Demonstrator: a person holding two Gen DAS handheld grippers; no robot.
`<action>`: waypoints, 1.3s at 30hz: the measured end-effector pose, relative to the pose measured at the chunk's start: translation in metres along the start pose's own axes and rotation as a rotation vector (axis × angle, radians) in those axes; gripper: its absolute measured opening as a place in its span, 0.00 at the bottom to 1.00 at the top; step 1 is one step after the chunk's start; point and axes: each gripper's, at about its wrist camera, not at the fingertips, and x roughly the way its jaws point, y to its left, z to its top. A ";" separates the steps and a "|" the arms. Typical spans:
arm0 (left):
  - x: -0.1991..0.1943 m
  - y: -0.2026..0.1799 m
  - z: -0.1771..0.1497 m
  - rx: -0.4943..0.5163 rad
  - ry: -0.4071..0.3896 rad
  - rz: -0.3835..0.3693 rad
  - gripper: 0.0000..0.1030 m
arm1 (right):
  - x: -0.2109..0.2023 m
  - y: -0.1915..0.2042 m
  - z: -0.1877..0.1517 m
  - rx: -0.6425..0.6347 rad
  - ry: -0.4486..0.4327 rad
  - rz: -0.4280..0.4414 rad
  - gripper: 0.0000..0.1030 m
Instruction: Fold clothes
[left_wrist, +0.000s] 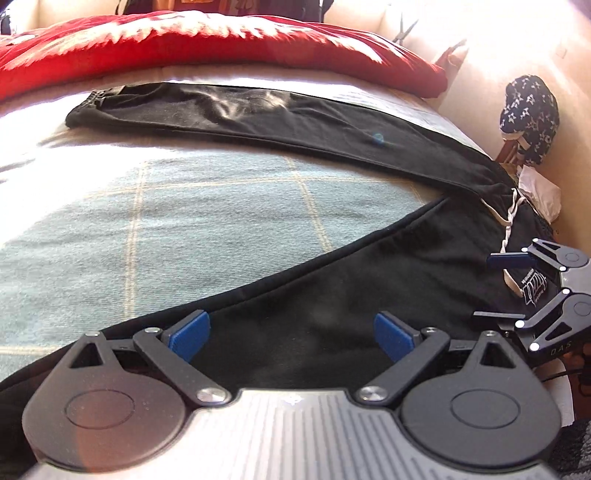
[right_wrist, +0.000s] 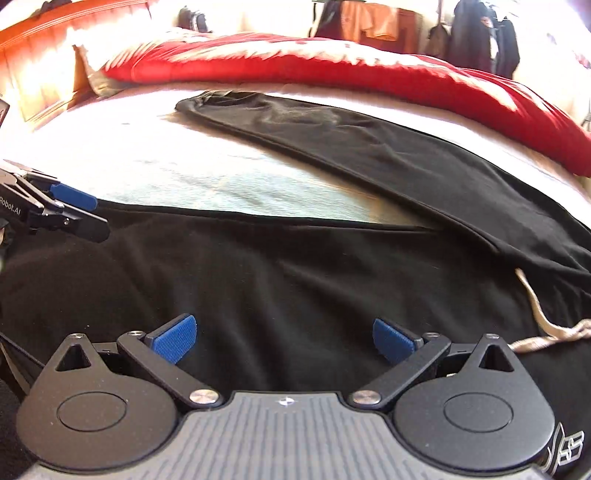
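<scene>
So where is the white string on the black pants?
The white string lies at the waist of the black pants, on the right side of the left wrist view, just beyond the right claw. It also trails along the right wrist view's right edge.

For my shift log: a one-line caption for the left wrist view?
Left gripper, jaws open, over black trousers spread in a V on the checked bedsheet, right gripper open alongside.

red blanket (left_wrist: 221, 48), checked bedsheet (left_wrist: 147, 229), patterned bag (left_wrist: 530, 110)
</scene>
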 end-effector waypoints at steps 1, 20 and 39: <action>-0.003 0.004 -0.003 -0.016 0.001 0.021 0.93 | 0.004 0.009 0.005 -0.027 0.001 0.025 1.00; -0.073 0.047 -0.083 -0.270 0.038 0.190 0.94 | 0.035 0.013 0.018 0.002 0.132 0.041 1.00; -0.049 0.067 -0.043 -0.202 -0.052 0.301 0.95 | 0.036 0.011 0.019 -0.002 0.123 0.032 1.00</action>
